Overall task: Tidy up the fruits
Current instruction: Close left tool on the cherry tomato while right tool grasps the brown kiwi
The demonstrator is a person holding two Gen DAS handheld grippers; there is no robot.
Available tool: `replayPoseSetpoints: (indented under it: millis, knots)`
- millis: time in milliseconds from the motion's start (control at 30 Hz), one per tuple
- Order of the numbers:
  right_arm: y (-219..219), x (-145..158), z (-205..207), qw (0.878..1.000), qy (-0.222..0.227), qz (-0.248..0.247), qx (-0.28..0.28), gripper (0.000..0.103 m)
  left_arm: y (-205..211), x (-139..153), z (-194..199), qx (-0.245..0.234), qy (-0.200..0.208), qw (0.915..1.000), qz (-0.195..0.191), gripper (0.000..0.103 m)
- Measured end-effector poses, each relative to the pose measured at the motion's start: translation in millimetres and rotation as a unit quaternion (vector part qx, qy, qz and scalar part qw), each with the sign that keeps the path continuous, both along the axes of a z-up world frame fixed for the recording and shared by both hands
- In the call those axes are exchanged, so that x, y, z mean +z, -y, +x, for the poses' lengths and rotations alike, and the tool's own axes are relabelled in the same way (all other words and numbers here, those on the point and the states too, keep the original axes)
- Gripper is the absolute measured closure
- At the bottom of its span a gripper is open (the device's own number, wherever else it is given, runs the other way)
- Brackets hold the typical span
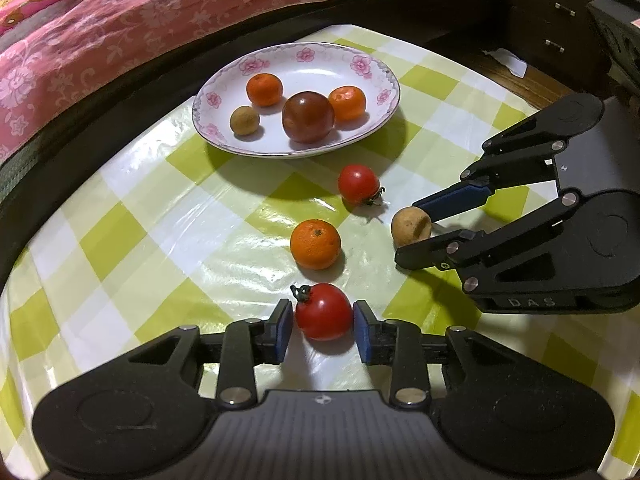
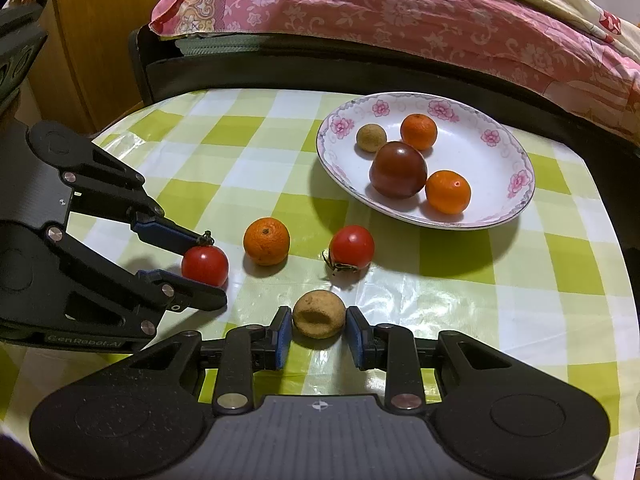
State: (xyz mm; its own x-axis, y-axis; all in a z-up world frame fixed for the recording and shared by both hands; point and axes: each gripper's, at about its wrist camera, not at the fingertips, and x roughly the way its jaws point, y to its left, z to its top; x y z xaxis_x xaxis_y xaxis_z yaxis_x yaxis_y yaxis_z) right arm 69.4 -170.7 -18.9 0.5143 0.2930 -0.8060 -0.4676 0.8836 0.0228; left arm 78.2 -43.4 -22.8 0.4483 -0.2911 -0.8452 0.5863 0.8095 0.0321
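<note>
Pinching lightly: your left gripper fingers clasp the soft, thin-skinned cherry tomato | right gripper fingers clasp the dented longan, lower centre | grip across their widest middle.

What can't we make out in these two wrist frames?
- Left wrist view: checked tablecloth near edge, hidden under the black left gripper.
- Left wrist view: black right gripper rear, cut off by the frame edge.
- Right wrist view: dented round brown fruit underside, facing away.
- Both views: the holding hands, out of frame.
</note>
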Motion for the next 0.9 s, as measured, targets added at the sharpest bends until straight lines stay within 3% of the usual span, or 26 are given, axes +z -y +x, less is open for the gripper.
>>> replayPoseSetpoints:
  millis: [300, 467, 900]
  knots:
    - [-1, 0, 2, 1.000, -0.001, -0.005, 0.003, 0.077, 1, 1, 1, 0.007, -0.002, 1.0000, 0.003, 0.060]
    - [-3, 0, 4, 1.000, -0.004, -0.015, 0.004, 0.078, 4, 2, 2, 0.010, -0.010, 0.9999, 0.006, 0.065]
    - [-4, 1, 3, 1.000, -0.007, -0.029, -0.001, 0.079, 12, 3, 2, 0.005, -0.005, 0.9996, 0.027, 0.065]
